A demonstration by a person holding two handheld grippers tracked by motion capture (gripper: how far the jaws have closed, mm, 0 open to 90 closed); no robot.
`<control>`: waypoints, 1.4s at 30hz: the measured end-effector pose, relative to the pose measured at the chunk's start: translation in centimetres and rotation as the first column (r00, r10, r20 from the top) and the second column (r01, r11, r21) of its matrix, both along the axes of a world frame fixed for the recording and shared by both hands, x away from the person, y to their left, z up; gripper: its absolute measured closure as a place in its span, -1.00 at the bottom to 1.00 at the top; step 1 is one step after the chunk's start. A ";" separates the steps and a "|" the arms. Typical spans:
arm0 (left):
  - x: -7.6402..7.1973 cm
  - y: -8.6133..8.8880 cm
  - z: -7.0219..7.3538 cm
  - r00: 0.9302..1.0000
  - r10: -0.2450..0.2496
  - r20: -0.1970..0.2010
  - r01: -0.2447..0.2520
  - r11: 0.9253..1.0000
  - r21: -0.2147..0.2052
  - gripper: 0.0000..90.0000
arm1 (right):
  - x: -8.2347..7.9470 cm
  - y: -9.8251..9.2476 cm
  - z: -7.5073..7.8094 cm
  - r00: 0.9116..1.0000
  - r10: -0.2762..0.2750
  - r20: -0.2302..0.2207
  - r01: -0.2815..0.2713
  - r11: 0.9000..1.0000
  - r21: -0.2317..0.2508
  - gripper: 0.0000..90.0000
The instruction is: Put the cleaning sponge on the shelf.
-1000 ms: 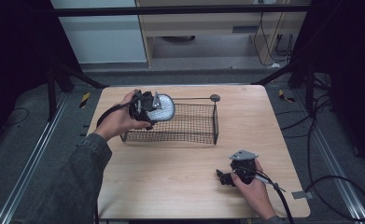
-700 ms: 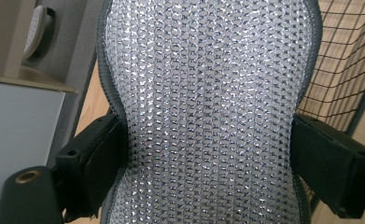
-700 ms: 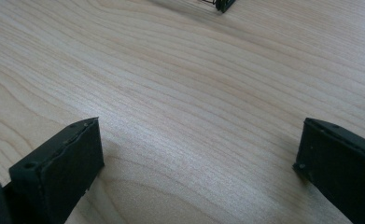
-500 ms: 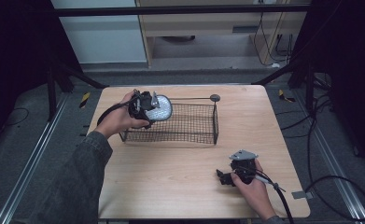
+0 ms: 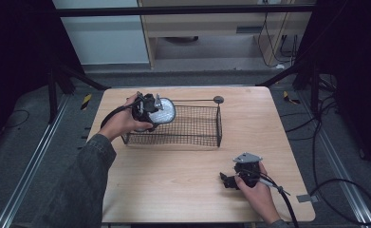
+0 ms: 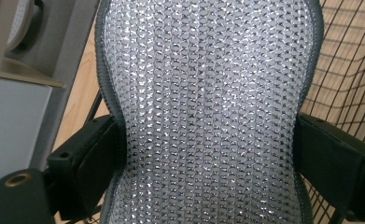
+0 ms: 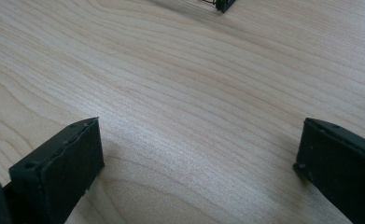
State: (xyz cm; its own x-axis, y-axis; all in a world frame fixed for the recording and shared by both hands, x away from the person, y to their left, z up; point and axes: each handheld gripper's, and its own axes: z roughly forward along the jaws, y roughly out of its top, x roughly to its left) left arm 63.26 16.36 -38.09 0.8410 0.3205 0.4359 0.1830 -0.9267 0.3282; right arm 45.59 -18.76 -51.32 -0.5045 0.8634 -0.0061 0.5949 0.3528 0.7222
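Clamping a silvery mesh pad (image 6: 203,112) between its jaws, the left gripper (image 5: 147,110) is holding it over the wire basket's (image 5: 192,128) left end, seemingly mid-placement; lowering and releasing likely follows. The right gripper (image 5: 237,176) is resting wide open and empty on the table (image 5: 173,180).

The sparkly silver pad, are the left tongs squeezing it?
Touching. In the left gripper view both black jaws press against the sides of the silver mesh pad, pinching its waist inward. The high view shows the left tongs holding it over the wire basket.
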 end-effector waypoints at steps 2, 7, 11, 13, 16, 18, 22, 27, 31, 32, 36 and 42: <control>0.1 0.1 0.0 1.000 0.003 -0.010 -0.003 1.000 -0.021 -0.86 | 0.0 0.0 0.0 1.000 0.000 -0.001 0.000 1.000 -0.001 -0.98; 0.2 0.2 0.0 1.000 0.005 -0.029 -0.006 0.999 -0.036 -0.92 | 0.0 0.0 0.0 1.000 0.000 0.000 0.000 1.000 0.000 -0.98; 0.2 0.2 0.2 1.000 0.010 -0.020 -0.011 0.999 -0.051 -0.92 | 0.0 0.0 0.0 1.000 0.000 0.000 0.000 1.000 0.000 -0.98; 0.2 0.2 0.2 1.000 0.013 -0.021 -0.014 0.998 -0.053 -0.91 | 0.0 0.0 0.0 1.000 0.000 0.000 0.000 1.000 0.000 -0.98; 0.0 0.1 0.3 1.000 0.008 -0.029 -0.009 0.998 -0.057 -0.89 | 0.0 0.0 0.0 1.000 -0.001 0.000 0.001 1.000 0.000 -0.98; -0.1 0.1 0.4 1.000 0.007 -0.031 -0.009 0.998 -0.069 -0.88 | 0.0 0.0 0.0 1.000 0.000 0.000 0.000 1.000 0.000 -0.98; -0.3 0.0 0.6 0.999 0.011 -0.032 -0.013 0.997 -0.081 -0.84 | 0.0 0.0 0.0 1.000 0.000 0.000 0.000 1.000 0.000 -0.98; -0.9 -0.2 1.0 1.000 0.000 -0.031 -0.003 0.994 -0.114 -0.81 | 0.0 0.0 0.0 1.000 0.000 0.000 0.000 1.000 0.000 -0.98; -1.3 -0.2 1.1 1.000 0.005 -0.029 -0.008 0.992 -0.127 -0.81 | 0.0 0.0 0.0 1.000 -0.001 0.000 0.001 1.000 0.001 -0.98; -1.4 -0.2 1.1 0.999 0.010 -0.030 -0.014 0.991 -0.136 -0.81 | 0.0 0.0 0.0 1.000 -0.001 0.000 0.001 1.000 0.001 -0.98; -1.8 -0.2 1.3 0.999 0.019 -0.040 -0.025 0.987 -0.160 -0.81 | 0.0 0.0 0.0 1.000 -0.001 0.000 0.001 1.000 0.000 -0.98; -2.2 -0.1 1.8 0.999 0.007 -0.053 -0.015 0.988 -0.151 -0.78 | 0.0 0.0 0.0 1.000 -0.001 -0.001 0.001 1.000 0.000 -0.98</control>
State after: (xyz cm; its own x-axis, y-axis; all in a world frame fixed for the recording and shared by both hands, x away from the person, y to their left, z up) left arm 61.06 16.29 -36.31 0.8572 0.3892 0.3372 0.2139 -0.8648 0.4544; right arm 45.59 -18.76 -51.32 -0.5039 0.8637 -0.0055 0.5956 0.3521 0.7220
